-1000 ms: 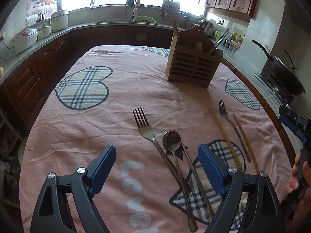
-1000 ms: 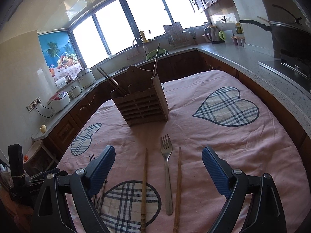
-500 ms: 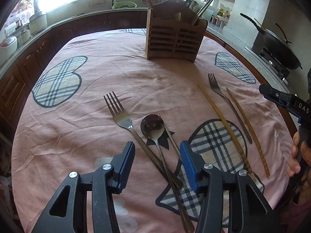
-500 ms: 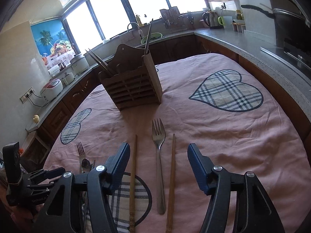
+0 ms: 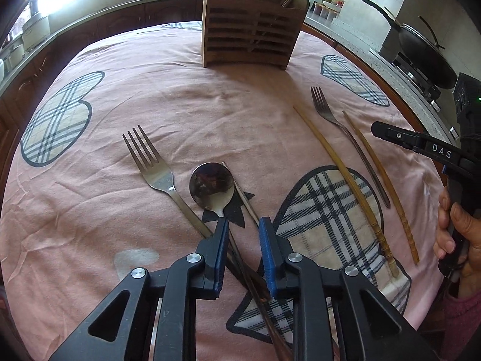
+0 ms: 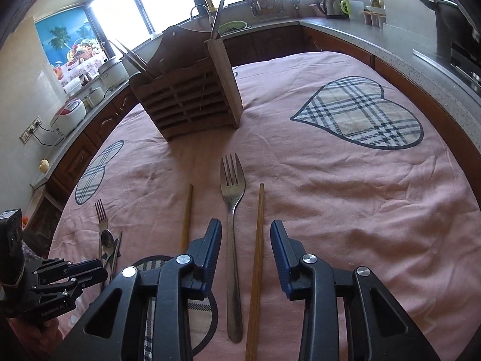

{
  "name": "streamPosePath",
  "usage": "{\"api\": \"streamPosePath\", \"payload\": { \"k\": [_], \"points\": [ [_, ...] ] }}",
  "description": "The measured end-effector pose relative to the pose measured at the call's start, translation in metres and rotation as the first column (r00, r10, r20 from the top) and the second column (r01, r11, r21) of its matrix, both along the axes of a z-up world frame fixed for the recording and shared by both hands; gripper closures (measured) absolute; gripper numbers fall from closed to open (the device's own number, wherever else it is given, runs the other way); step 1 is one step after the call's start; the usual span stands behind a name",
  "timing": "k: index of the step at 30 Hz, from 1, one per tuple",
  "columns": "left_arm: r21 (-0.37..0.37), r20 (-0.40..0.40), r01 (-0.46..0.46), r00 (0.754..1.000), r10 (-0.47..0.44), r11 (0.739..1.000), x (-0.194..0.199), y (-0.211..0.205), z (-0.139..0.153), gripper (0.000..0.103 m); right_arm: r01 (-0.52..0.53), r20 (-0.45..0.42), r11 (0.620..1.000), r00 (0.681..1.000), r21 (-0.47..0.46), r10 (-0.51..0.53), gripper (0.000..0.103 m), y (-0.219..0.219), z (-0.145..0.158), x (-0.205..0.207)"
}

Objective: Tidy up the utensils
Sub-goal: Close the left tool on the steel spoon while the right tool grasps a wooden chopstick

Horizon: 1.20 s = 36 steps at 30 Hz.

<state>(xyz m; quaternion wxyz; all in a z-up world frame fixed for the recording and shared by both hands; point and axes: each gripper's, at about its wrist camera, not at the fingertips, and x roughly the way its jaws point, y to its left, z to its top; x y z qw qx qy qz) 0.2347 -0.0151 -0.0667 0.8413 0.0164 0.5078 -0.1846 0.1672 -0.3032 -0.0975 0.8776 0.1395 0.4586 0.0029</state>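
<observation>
2 grippers work at once over the pink cloth on the tabletop (image 5: 90, 240). We note 2 clusters of loose utensils lying flat, and a slatted wooden holder (image 5: 252, 27) standing upright at the far end with a few pieces already in it.

Left gripper (image 5: 243, 228): its fingers are closing and stand narrowly apart, straddling the handles of the spoon (image 5: 212, 186) and the metal chopstick (image 5: 245, 201), which cross just there beside the handle of the large fork (image 5: 153, 165). We cannot see the pads pressing on anything yet.

Right gripper (image 6: 245, 234): its fingers are closing too but stand wider, with the handle of the smaller fork (image 6: 231, 198) and 1 wooden chopstick (image 6: 257, 255) between them; the other wooden chopstick (image 6: 186, 213) lies just outside the left finger. No contact visible.

Handling, our judgement:
- Steel pieces: stiff, light, smooth, thin; likely to slip or pivot in the pads. Take mid-handle, where the stem is straight.
- Flat on soft cloth: the pads may pinch fabric along with the handle.
- Crossed handles at left: risk of lifting 2 items, or levering 1 aside.
- Wooden chopstick: light, rigid, better friction, rolls easily.
</observation>
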Motion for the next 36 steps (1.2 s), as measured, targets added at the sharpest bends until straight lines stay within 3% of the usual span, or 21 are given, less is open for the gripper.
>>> {"api": "streamPosePath", "payload": {
  "k": [9, 19, 22, 27, 36],
  "points": [
    [0.003, -0.034, 0.001, 0.999, -0.001, 1.000, 0.012, -0.002, -0.010, 0.089, -0.023, -0.055, 0.999, 0.998, -0.023, 0.022, 0.075, 0.001, -0.017, 0.015],
    [0.040, -0.040, 0.000, 0.999, 0.001, 0.999, 0.022, -0.012, -0.011, 0.096, -0.050, -0.087, 0.992, 0.995, -0.118, 0.040, 0.081, 0.009, -0.028, 0.047],
    [0.056, -0.028, -0.003, 1.000, 0.004, 0.998, 0.020, -0.015, -0.011, 0.097, -0.045, -0.086, 0.985, 0.996, -0.169, 0.031, 0.097, 0.012, -0.028, 0.049],
    [-0.008, -0.037, -0.021, 0.999, 0.021, 1.000, 0.017, -0.007, -0.008, 0.100, -0.021, -0.056, 0.997, 0.998, -0.078, 0.017, 0.098, 0.002, -0.021, 0.043],
    [-0.055, 0.029, -0.022, 0.999, 0.024, 0.998, -0.007, 0.004, 0.022, 0.101, -0.012, 0.039, 0.999, 0.999, -0.038, 0.013, 0.099, 0.001, 0.019, 0.021]
  ]
}}
